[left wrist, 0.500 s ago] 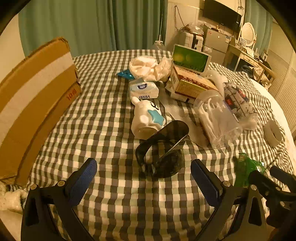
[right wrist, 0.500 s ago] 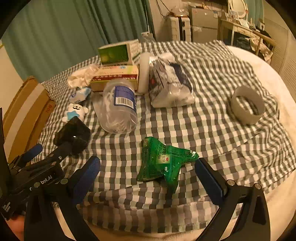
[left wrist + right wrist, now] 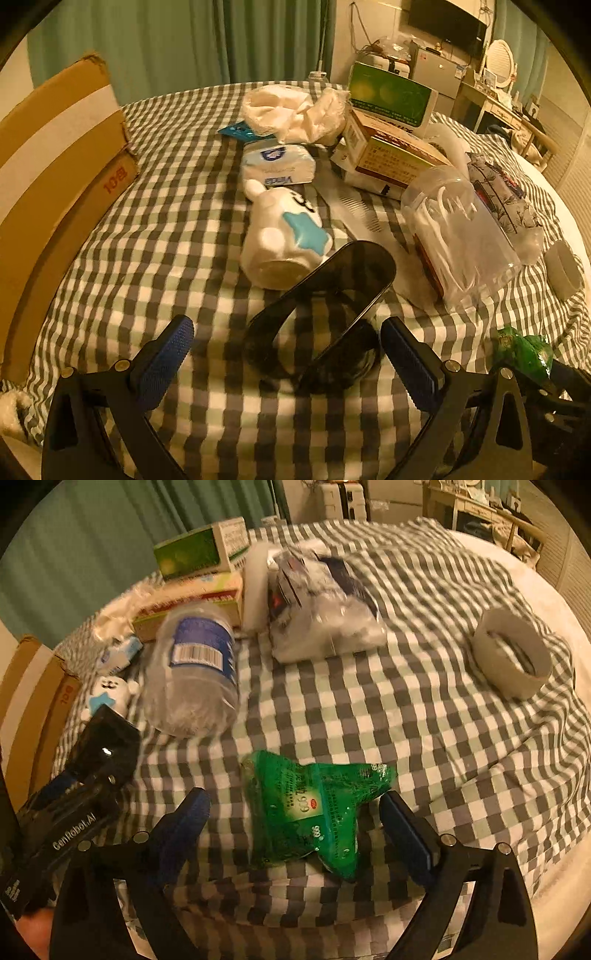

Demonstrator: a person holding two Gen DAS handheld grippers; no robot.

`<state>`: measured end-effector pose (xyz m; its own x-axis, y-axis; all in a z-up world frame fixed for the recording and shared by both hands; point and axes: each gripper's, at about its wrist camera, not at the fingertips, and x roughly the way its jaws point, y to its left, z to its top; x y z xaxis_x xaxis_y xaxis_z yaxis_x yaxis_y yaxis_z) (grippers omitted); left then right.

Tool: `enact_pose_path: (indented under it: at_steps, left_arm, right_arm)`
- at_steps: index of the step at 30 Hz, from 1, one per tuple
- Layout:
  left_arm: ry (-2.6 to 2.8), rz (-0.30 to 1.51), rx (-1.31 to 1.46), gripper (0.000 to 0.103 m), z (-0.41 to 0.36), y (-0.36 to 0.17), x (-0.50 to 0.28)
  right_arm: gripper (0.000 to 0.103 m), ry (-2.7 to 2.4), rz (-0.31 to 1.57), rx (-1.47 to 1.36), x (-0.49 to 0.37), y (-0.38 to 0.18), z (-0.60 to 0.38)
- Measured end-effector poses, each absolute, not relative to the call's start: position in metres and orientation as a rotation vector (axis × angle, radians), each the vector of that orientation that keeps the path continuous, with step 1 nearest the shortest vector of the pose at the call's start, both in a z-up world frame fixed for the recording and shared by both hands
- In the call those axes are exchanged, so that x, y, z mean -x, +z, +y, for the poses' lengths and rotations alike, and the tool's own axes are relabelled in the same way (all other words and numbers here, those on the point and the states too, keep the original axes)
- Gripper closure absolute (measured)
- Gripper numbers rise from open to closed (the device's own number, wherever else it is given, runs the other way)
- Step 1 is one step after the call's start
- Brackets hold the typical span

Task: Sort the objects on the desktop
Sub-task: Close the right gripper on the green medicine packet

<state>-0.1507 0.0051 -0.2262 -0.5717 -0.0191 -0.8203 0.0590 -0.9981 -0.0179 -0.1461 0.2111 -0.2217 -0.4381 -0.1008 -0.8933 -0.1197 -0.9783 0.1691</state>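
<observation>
The left gripper [image 3: 286, 356] is hanging spread wide around the dark sunglasses [image 3: 325, 314] on the checked cloth [image 3: 155, 236] — pads not touching them. The right gripper [image 3: 295, 825] is also gaping, straddling the green packet [image 3: 314, 808]. Beyond are lying a clear jar [image 3: 458, 240] and a tape roll [image 3: 513, 653].

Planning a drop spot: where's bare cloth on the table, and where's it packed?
Free: checked cloth between the cardboard box and white figurine; also between green packet and tape roll. Crowded: middle-back around the clear jar.
</observation>
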Motion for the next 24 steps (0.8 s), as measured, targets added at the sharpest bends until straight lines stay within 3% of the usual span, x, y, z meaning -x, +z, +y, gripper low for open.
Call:
enact_pose_path:
  at_steps: [3, 10, 13, 24]
  left_arm:
    - [-2.762, 0.052, -1.441, 0.002, 0.006, -0.230, 0.154]
    - [-2.805, 0.072, -1.480, 0.037, 0.001, -0.230, 0.155]
    - [-2.801, 0.069, -1.494, 0.038, 0.001, -0.228, 0.154]
    - [-2.806, 0.111, -1.502, 0.038, -0.001, -0.217, 0.136]
  right_arm:
    - [0.016, 2.633, 0.328, 1.668, 0.148, -0.223, 0.211]
    - [0.034, 2.620, 0.306, 1.664, 0.148, -0.223, 0.209]
    - [0.048, 2.606, 0.290, 1.655, 0.148, -0.222, 0.208]
    - [0.057, 2.629, 0.284, 1.645, 0.150, -0.216, 0.201]
